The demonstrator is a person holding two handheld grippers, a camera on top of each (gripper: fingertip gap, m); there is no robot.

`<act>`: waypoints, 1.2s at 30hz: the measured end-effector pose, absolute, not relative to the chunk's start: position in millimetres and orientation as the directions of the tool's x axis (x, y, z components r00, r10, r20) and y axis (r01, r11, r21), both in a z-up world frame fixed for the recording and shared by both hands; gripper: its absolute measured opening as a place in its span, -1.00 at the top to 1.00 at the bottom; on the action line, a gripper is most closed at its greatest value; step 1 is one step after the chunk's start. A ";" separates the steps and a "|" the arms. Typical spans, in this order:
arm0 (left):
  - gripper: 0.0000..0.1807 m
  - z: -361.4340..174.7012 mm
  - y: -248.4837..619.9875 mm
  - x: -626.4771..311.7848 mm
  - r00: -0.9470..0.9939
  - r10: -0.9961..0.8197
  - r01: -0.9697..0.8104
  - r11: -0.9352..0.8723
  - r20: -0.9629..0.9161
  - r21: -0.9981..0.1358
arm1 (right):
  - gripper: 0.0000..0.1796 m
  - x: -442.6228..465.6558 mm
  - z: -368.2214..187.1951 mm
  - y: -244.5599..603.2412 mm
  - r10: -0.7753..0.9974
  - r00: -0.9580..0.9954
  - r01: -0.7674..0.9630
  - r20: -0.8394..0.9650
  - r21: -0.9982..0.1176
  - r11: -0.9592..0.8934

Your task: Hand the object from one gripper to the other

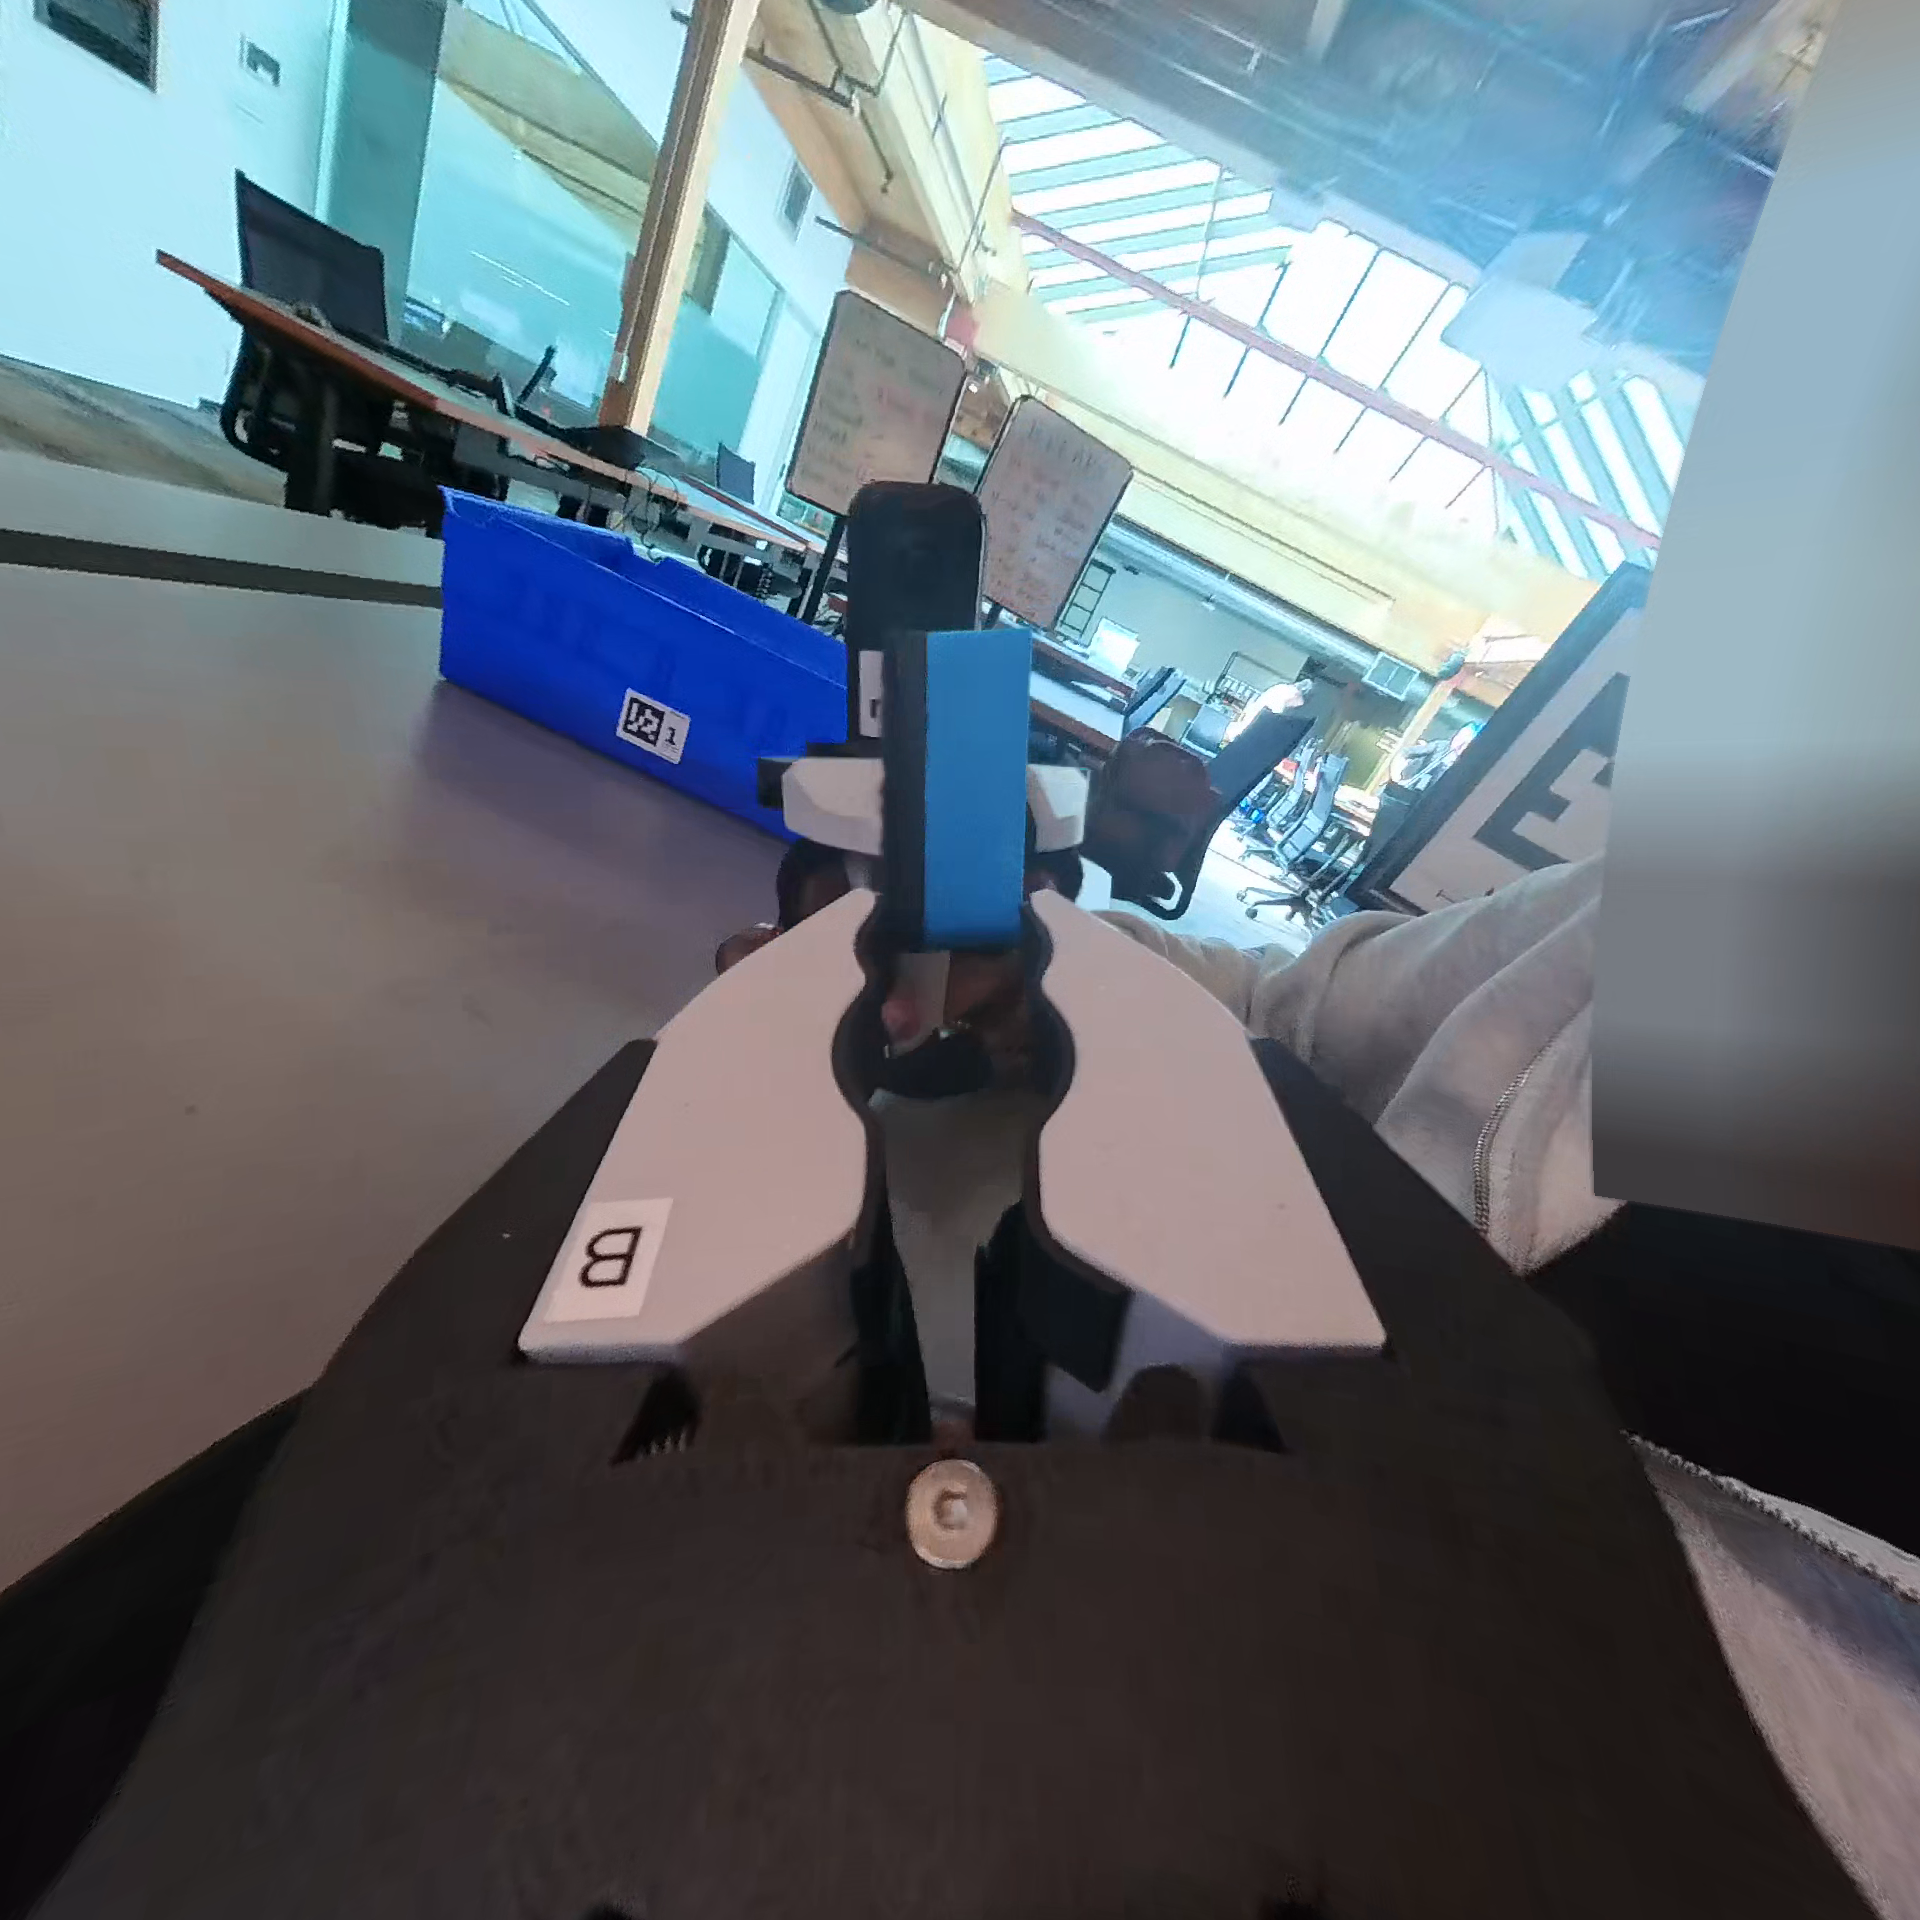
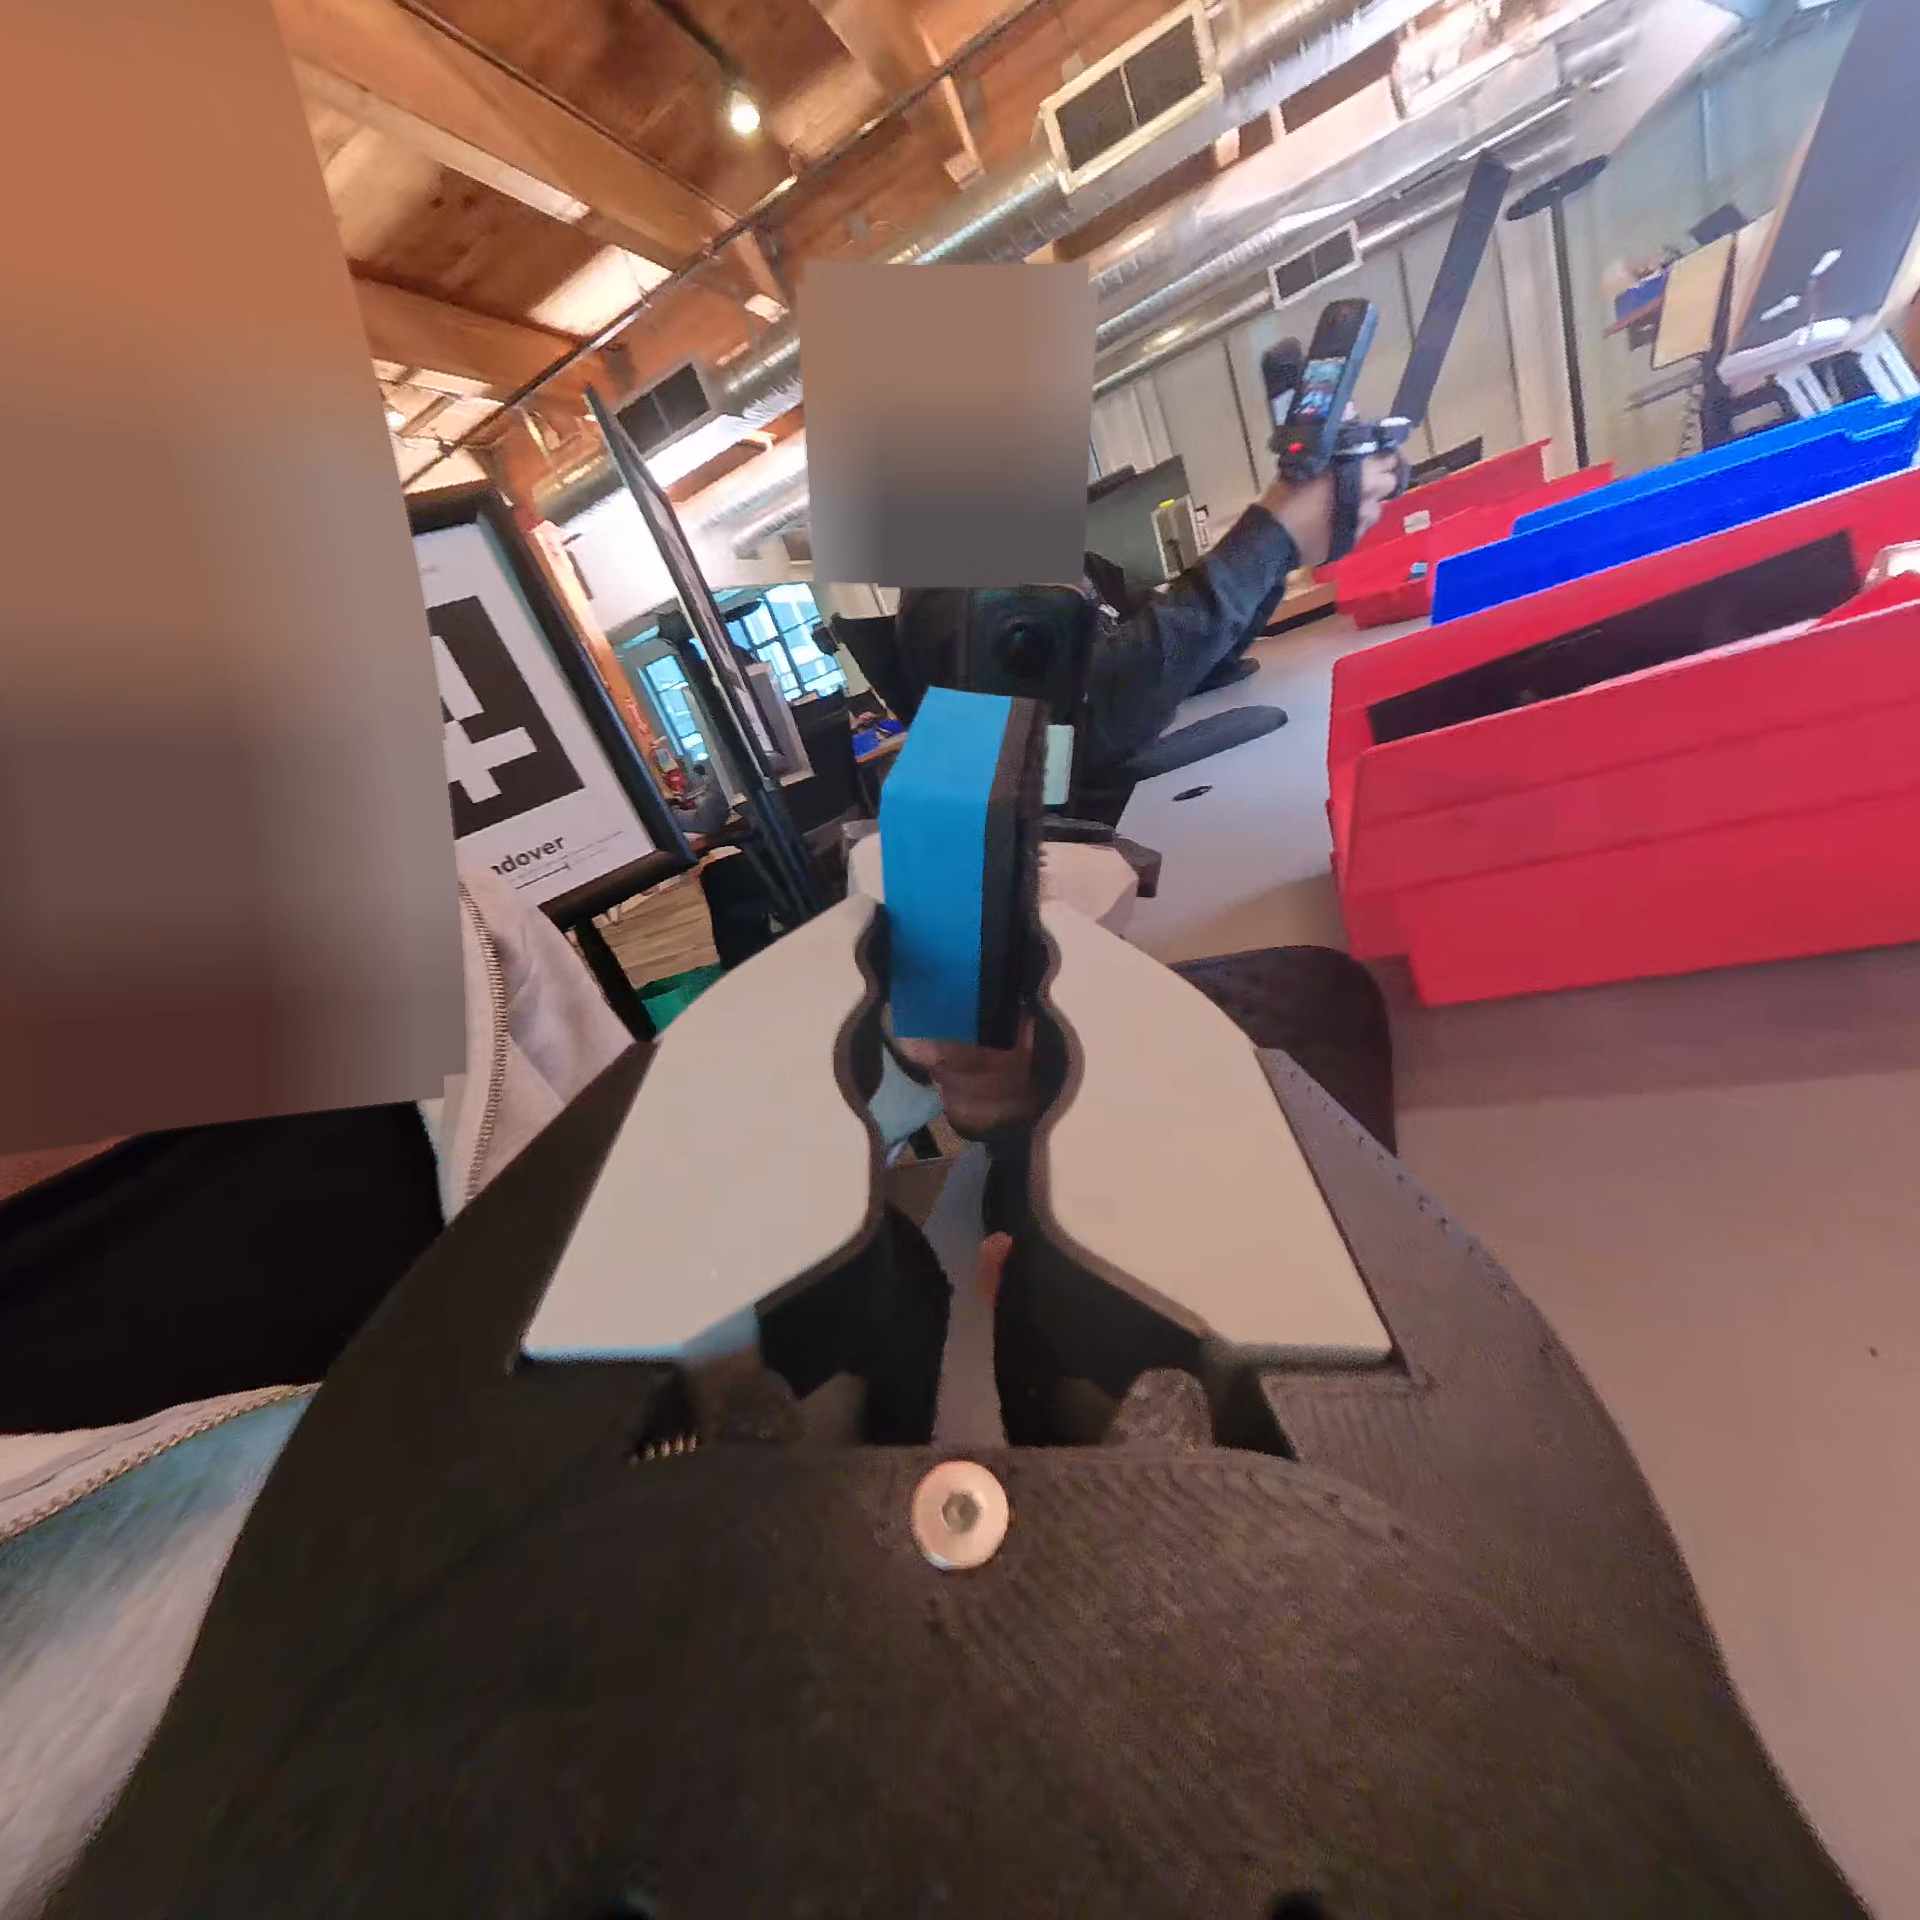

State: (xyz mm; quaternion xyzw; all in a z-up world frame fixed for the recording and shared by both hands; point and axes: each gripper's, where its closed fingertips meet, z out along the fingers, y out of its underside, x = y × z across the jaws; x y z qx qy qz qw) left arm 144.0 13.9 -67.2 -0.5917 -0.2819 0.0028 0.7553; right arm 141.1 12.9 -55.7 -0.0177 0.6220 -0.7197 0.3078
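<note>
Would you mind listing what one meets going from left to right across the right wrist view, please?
Grey zip sleeve → framed black-and-white poster → blue and black block held upright at the right gripper → another person's raised handheld gripper → red bins on the table.

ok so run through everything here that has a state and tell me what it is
left gripper: shut on blue and black block
right gripper: shut on blue and black block
blue and black block: upright, clamped by both grippers, off the table
blue bin: on the table, open-topped
</note>
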 end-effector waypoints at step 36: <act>0.64 -56.5 22.3 131.8 0.790 0.394 0.247 0.496 0.470 -0.832 | 0.74 124.5 -43.0 17.6 -0.443 -0.799 0.545 -0.407 -0.802 -0.245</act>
